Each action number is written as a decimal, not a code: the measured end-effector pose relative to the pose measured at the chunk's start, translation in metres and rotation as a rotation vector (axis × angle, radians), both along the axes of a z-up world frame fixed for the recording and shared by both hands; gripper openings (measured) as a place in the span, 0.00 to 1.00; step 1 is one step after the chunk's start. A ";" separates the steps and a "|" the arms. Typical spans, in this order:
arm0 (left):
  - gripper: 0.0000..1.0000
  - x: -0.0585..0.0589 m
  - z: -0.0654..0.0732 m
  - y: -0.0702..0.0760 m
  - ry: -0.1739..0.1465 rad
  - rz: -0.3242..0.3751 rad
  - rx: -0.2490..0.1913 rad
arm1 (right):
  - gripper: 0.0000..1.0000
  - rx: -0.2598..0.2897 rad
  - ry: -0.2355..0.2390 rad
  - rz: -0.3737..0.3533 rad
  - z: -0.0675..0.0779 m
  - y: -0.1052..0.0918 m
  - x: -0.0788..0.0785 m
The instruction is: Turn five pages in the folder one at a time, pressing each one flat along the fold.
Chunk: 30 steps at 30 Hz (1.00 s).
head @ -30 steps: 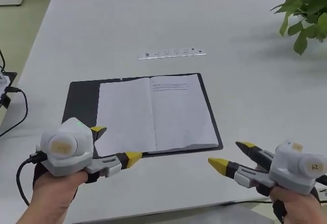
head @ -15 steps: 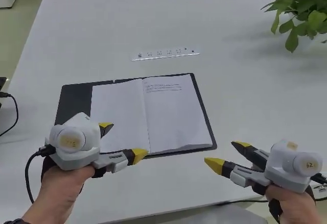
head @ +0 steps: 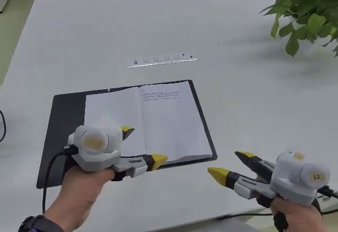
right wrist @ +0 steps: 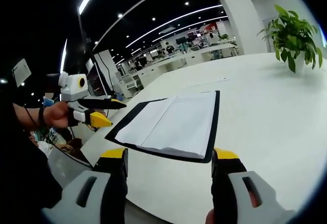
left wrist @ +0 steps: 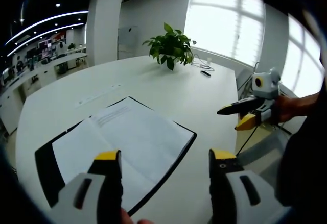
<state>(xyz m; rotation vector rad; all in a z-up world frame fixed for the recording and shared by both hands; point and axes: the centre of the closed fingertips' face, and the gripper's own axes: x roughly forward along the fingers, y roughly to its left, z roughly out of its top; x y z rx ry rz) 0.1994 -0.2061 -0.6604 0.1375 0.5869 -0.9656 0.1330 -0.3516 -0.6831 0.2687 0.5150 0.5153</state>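
A black folder (head: 62, 131) lies open on the white table (head: 158, 26), with white pages (head: 169, 121) spread flat on both sides of the fold; a few printed lines top the right page. My left gripper (head: 142, 146) hovers open over the folder's near edge, at the lower left page. My right gripper (head: 231, 166) is open too, off the folder to its lower right, above bare table. In the left gripper view the folder (left wrist: 122, 142) lies ahead of the jaws and the right gripper (left wrist: 240, 116) shows at right. The right gripper view has the folder (right wrist: 173, 124) ahead.
A strip of power sockets (head: 161, 60) is set into the table beyond the folder. A green potted plant (head: 301, 10) stands at the far right. A black cable (head: 50, 179) trails from the left gripper. The table's near edge runs just under both hands.
My left gripper has moved right and slightly forward, over the folder's near edge. The right gripper has stayed about where it was. The head camera has shifted, sliding the scene left.
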 end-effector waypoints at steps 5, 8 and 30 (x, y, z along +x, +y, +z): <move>0.69 0.002 -0.003 -0.015 0.007 -0.024 0.001 | 0.65 0.004 0.006 0.000 -0.003 0.000 -0.001; 0.69 0.004 -0.005 -0.024 0.009 -0.039 0.000 | 0.64 0.007 0.010 -0.002 -0.003 0.000 0.000; 0.67 0.017 -0.040 -0.082 0.056 -0.100 0.024 | 0.64 0.015 0.022 0.009 -0.007 -0.002 0.005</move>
